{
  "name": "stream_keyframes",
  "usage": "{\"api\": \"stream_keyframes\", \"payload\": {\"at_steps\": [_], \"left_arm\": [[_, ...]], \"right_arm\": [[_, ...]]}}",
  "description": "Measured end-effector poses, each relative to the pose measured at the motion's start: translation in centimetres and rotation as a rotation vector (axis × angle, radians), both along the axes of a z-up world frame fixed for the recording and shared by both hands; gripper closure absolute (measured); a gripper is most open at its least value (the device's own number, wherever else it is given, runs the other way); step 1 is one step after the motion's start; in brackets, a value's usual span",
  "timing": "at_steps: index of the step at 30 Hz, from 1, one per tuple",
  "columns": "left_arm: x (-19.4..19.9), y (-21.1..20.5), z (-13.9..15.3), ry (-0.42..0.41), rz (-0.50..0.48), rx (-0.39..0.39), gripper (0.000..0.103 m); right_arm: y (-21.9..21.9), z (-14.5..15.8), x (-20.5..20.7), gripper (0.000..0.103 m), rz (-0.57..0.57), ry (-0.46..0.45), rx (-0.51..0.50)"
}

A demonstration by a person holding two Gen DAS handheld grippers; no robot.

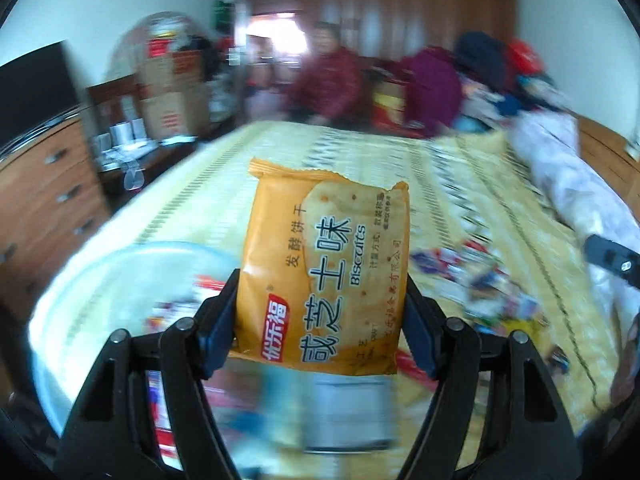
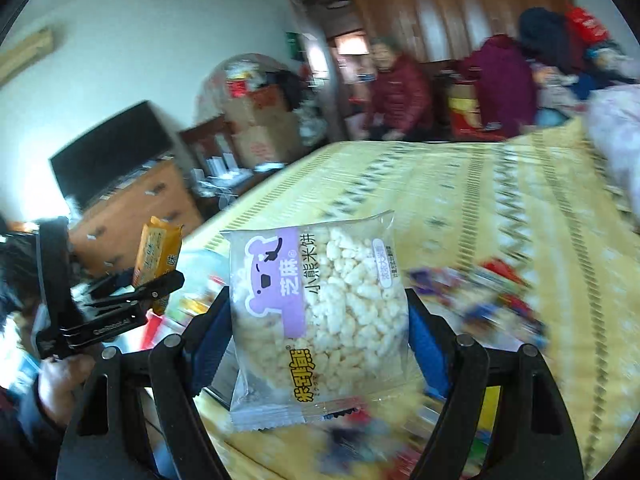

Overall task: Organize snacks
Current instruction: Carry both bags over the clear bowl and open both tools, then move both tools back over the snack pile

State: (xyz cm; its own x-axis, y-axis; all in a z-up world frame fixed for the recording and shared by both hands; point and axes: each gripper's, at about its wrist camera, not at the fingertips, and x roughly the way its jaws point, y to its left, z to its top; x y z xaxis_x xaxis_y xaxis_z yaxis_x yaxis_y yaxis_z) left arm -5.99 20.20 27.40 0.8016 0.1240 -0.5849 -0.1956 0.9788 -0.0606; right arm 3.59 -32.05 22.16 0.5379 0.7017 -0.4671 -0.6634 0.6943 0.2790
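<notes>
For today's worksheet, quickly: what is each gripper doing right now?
Left gripper: closed on the orange biscuit packet, lifted off the bed.
Right gripper: closed on the clear rice cracker packet, also lifted.

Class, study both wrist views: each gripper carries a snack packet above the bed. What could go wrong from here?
1. The left gripper pinches the orange biscuit packet only by its edges; the slick wrapper might slip free.
2. The rice cracker packet in the right gripper is puffy; squeezing could crush it.
3. Both views are blurred, so either packet may miss the pale basin and land among the loose snacks.
</notes>
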Motion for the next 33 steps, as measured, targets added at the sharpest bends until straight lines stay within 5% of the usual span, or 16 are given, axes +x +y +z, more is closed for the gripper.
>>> {"api": "stream_keyframes", "payload": {"at_steps": [7, 18, 27, 33], "left_arm": [[-1.3, 14.3, -2.0, 0.079, 0.235, -0.086, 0.030], [-1.6, 20.9, -8.0, 0.210, 0.329, -0.208, 0.030], [-2.2, 22.3, -8.1, 0.237, 0.330, -0.202, 0.029], [-2.5, 21.3, -7.1, 0.215, 0.323, -0.165, 0.013]], "right_arm": [[15.2, 1.9, 1.1, 0.020, 0.228, 0.097, 0.005], [35.4, -3.8, -1.3, 0.020, 0.431, 0.235, -0.172], [39.7, -5.7, -2.2, 0.019, 0.462, 0.212, -0.229], [38.3, -5.1, -2.5, 0.013, 0.405, 0.181, -0.219]]}}
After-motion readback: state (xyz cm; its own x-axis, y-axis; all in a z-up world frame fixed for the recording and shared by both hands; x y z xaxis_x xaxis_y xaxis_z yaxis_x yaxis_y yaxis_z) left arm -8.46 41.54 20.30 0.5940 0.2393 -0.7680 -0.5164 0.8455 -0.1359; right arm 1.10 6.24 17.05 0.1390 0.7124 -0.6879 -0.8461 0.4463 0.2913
